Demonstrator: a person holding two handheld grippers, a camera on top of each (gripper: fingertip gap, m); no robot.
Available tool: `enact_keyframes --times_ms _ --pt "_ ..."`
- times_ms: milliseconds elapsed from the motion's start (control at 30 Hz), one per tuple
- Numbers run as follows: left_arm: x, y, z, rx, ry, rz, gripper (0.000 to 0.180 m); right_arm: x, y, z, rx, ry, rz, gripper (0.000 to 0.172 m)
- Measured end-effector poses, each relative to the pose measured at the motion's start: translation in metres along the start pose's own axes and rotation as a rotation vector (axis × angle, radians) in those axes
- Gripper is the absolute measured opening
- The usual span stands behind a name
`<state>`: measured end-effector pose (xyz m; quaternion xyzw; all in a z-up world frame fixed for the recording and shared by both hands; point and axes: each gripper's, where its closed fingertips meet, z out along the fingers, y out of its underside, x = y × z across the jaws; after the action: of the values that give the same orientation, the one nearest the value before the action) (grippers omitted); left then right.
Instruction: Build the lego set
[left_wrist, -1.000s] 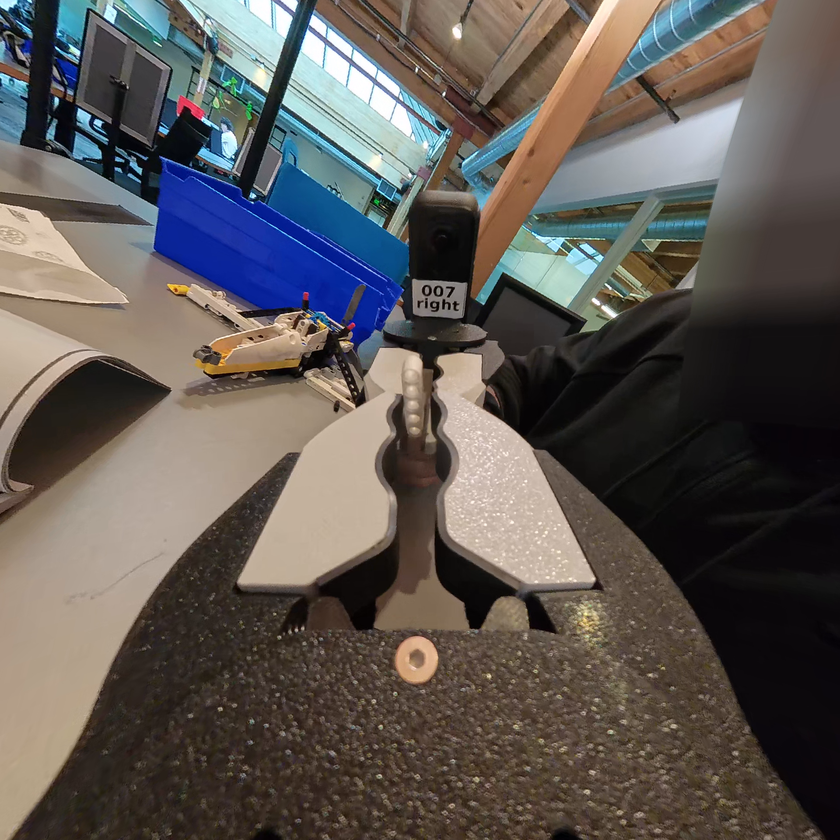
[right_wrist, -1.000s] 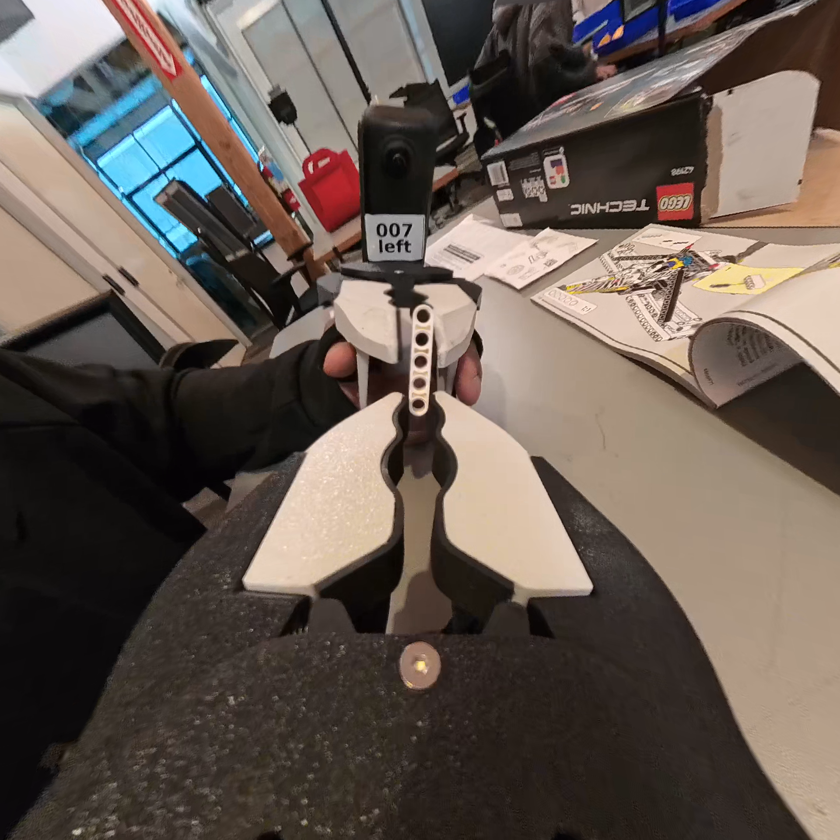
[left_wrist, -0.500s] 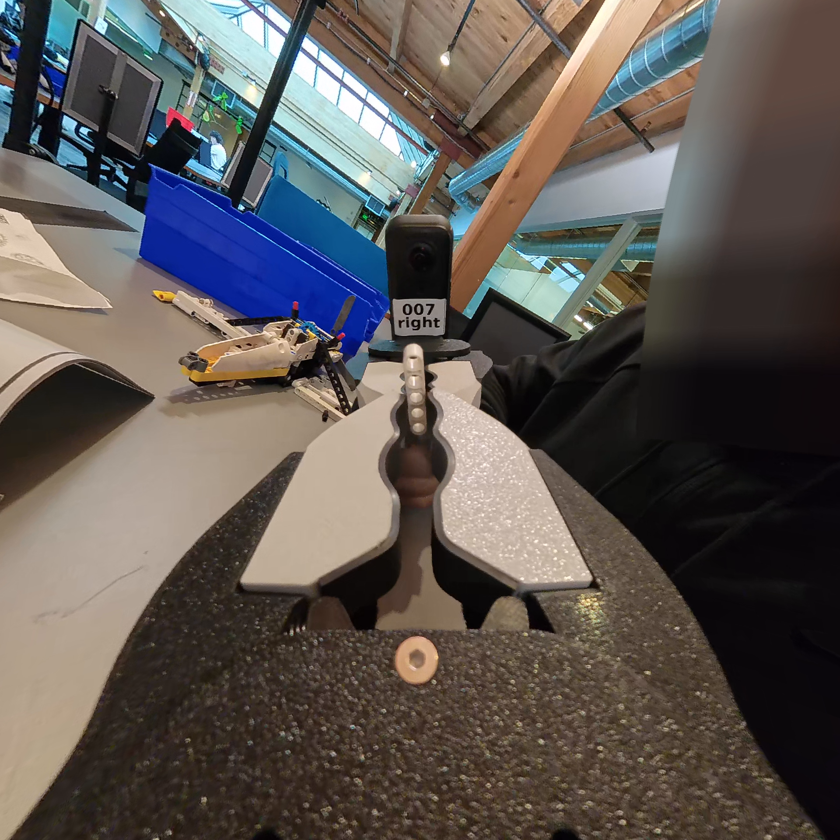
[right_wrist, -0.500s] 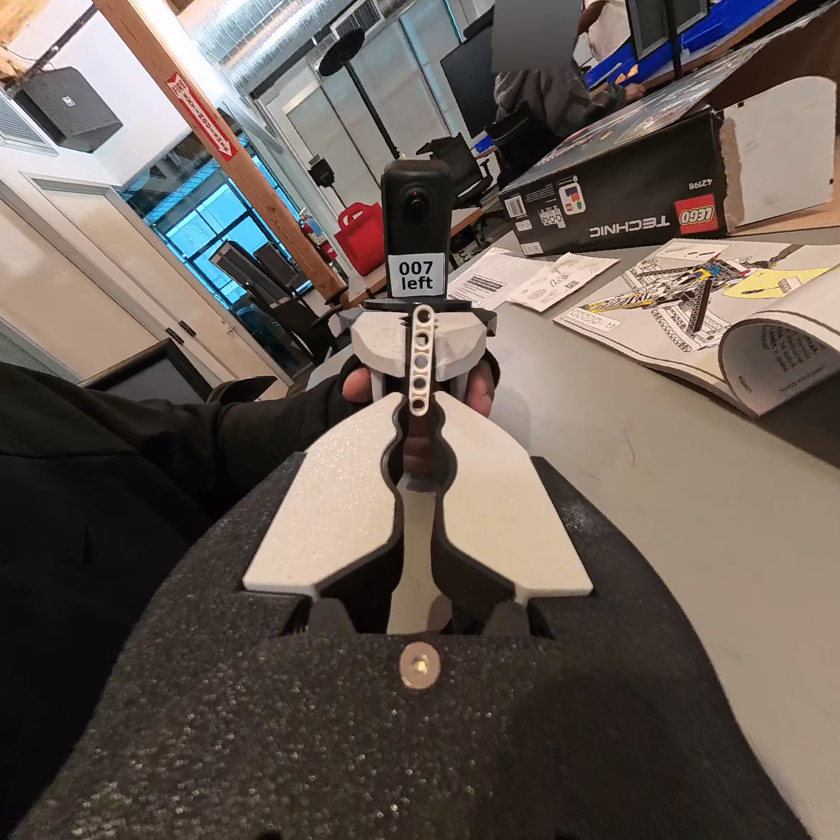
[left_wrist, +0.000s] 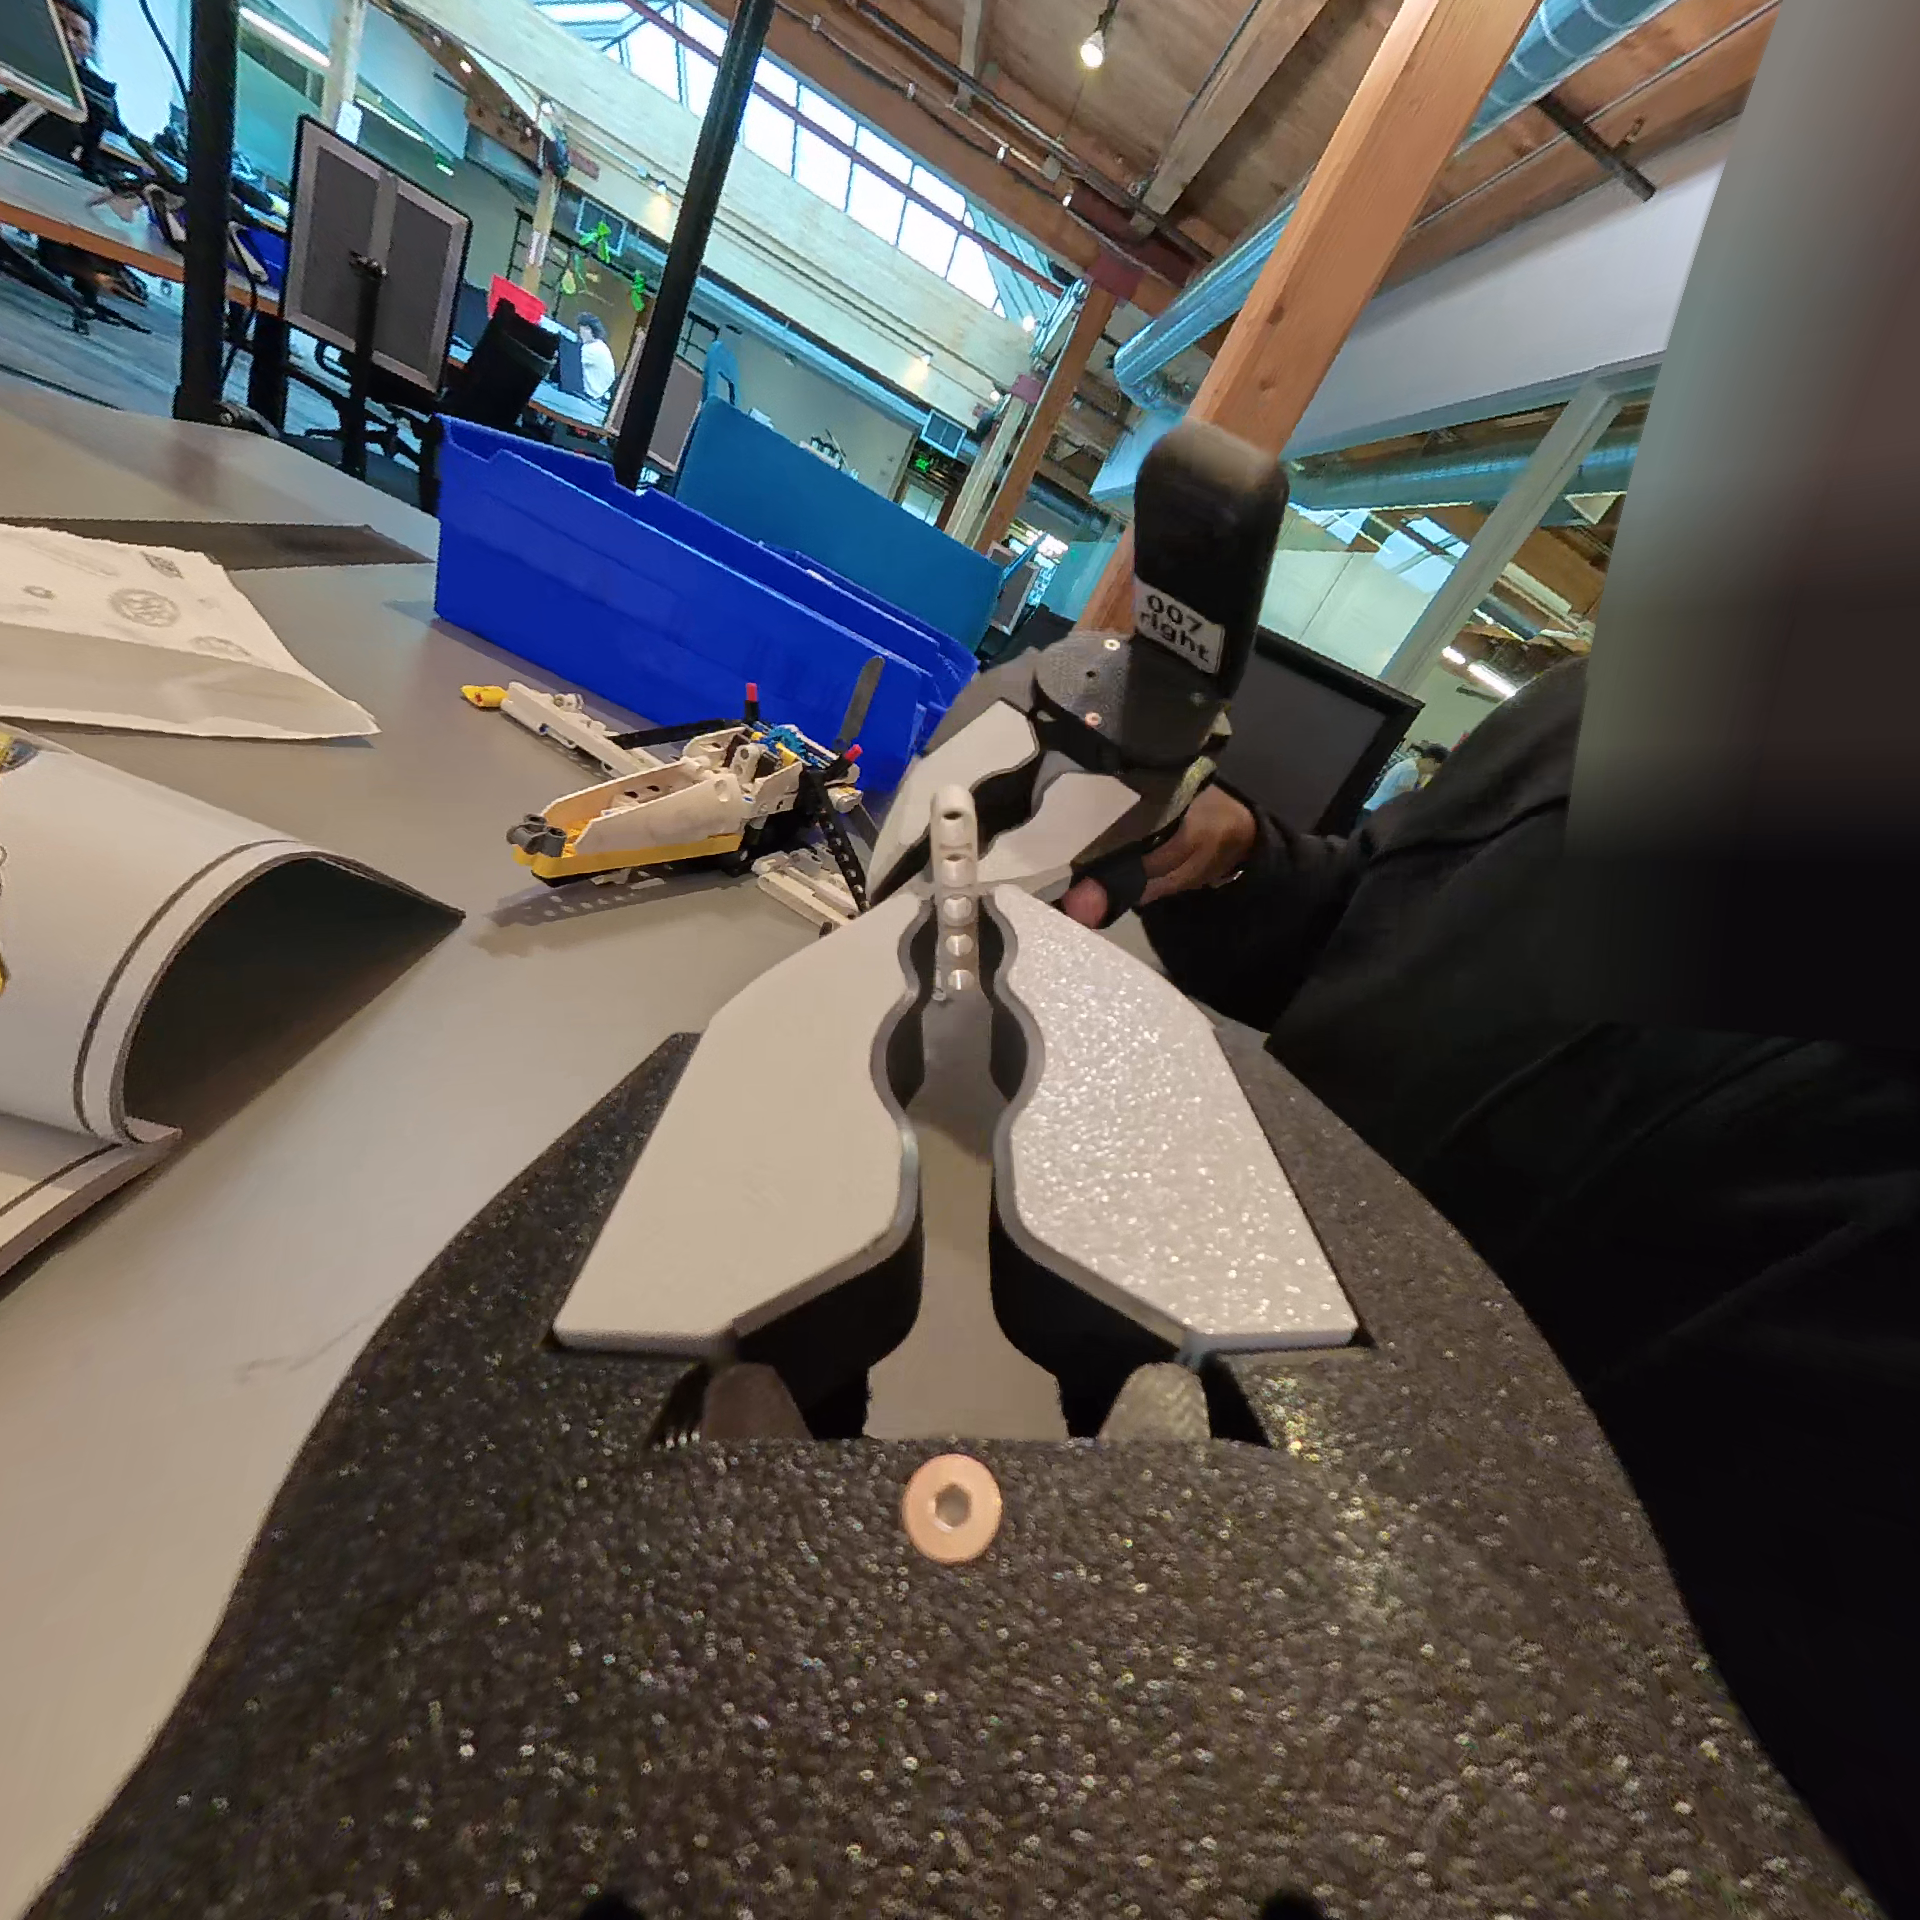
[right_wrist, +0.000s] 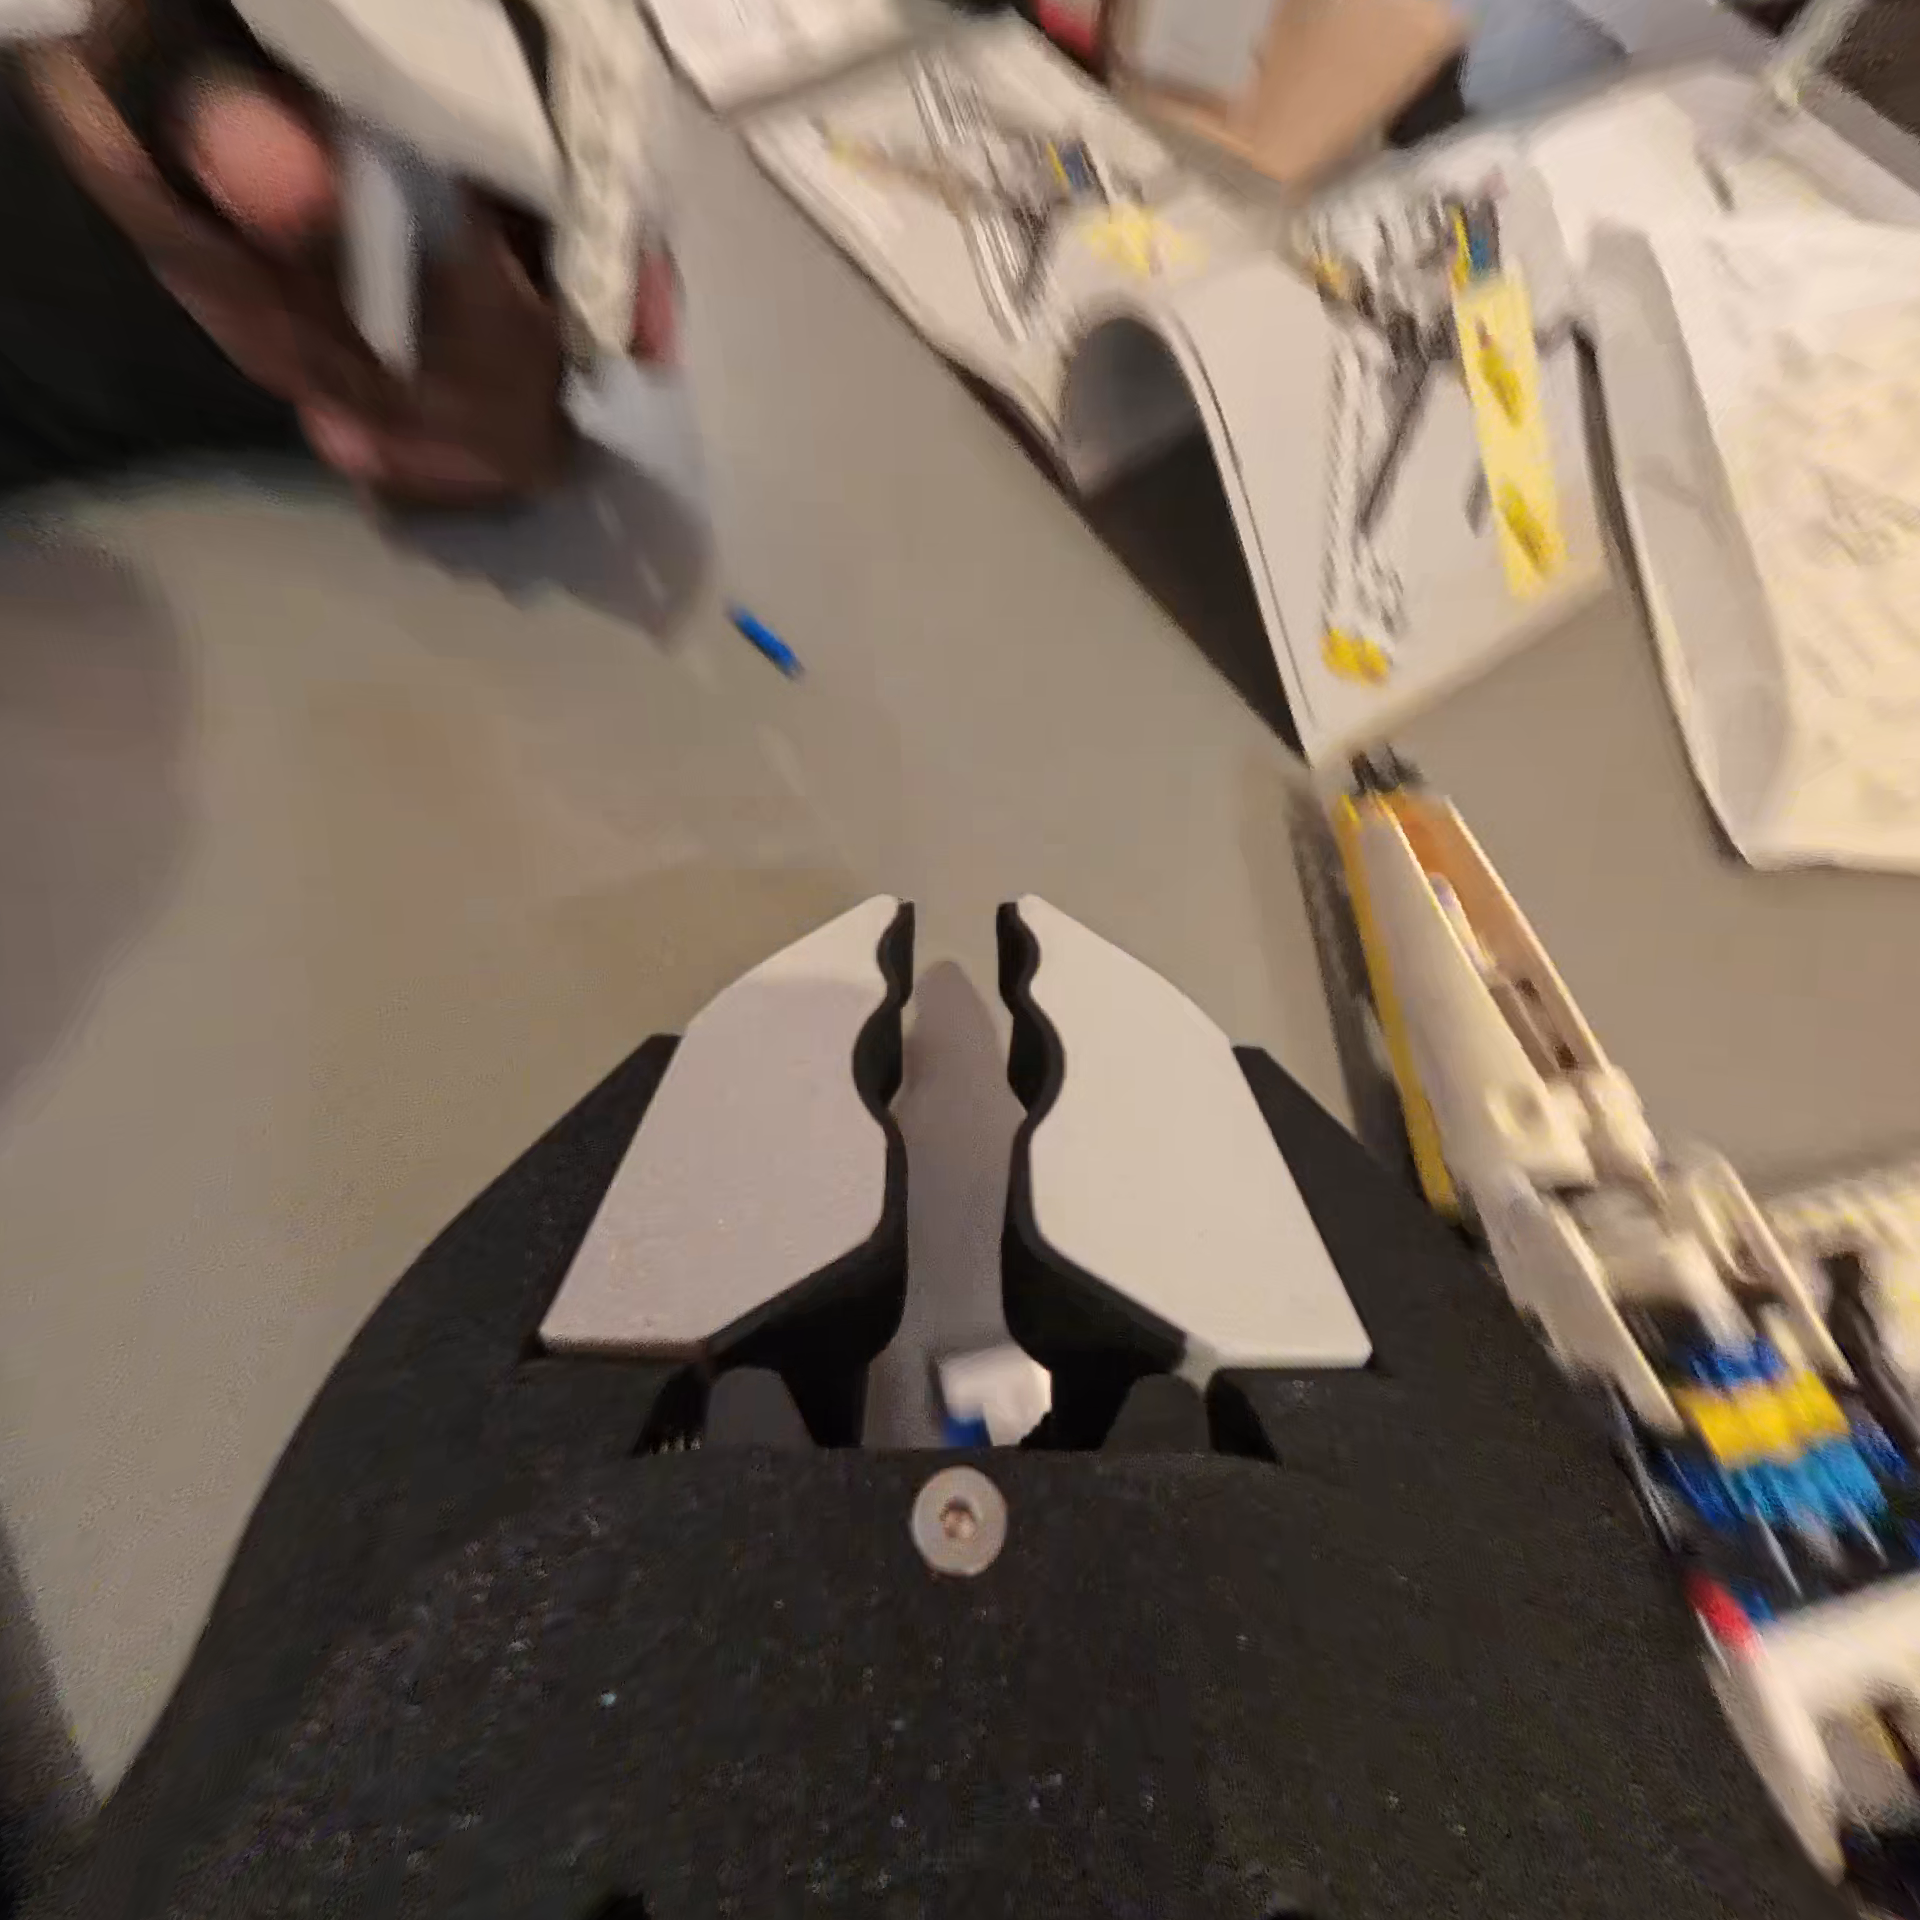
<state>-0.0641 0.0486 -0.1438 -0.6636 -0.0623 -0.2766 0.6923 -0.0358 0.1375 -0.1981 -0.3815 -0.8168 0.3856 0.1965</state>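
Gripping white holed beam upright in your left gripper; your right gripper open, holding nothing, above grey table, beside yellow-white model.

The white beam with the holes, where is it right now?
In the left wrist view the white beam stands upright, clamped between the left gripper fingertips, just right of the yellow and white model on the grey table.
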Motion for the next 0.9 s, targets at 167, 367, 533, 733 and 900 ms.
enact_keyframes --times_ms 167,367,533,733,900 --pt "0.002 0.008 0.006 -0.049 -0.002 0.018 0.007 0.005 0.080 -0.019 -0.324 0.030 -0.017 0.010" --pt "0.006 0.011 0.009 -0.074 -0.008 0.047 0.007 0.024 0.105 -0.029 -0.447 0.139 -0.051 0.000" --pt "0.007 0.011 0.008 -0.078 -0.004 0.047 0.007 0.028 0.110 -0.041 -0.487 0.126 -0.065 0.006" --pt "0.009 0.017 0.011 -0.109 0.001 0.059 0.007 0.050 0.085 -0.036 -0.513 0.084 -0.254 0.014" --pt "0.007 0.018 0.009 -0.121 -0.008 0.072 0.007 0.056 0.090 -0.026 -0.608 -0.085 -0.307 0.018"
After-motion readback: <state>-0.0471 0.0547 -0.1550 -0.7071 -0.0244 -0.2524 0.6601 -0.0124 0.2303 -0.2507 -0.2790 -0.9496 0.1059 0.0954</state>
